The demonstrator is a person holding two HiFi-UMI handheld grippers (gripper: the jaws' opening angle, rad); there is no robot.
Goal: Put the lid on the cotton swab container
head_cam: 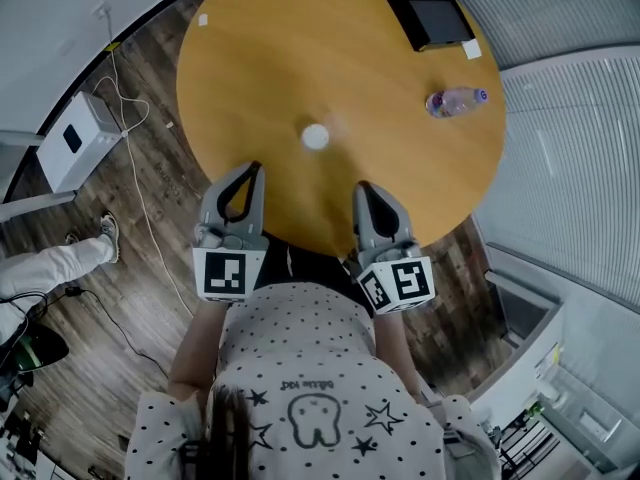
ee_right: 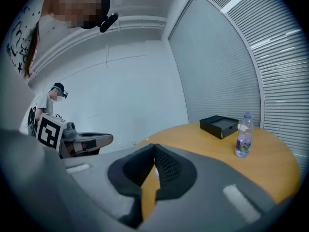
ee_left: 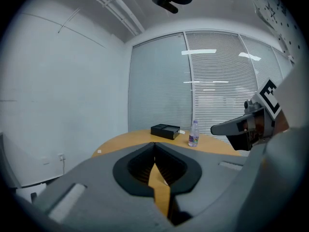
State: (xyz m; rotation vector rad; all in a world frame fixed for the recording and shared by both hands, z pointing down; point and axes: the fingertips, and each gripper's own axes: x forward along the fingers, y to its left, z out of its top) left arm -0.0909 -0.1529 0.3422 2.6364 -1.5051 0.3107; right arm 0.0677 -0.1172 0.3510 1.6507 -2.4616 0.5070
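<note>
Over the near edge of the round table (head_cam: 260, 58), left gripper (head_cam: 254, 172) and right gripper (head_cam: 363, 189) hover, jaws together, empty; a small white round piece (head_cam: 315, 136) sits mid-table.

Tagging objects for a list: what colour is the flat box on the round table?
The box is black; the head view shows it best.

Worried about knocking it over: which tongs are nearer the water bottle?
Right. In the head view the right tongs lie below and to the left of the water bottle; the left tongs lie farther left still. Both are shut and empty.
</note>
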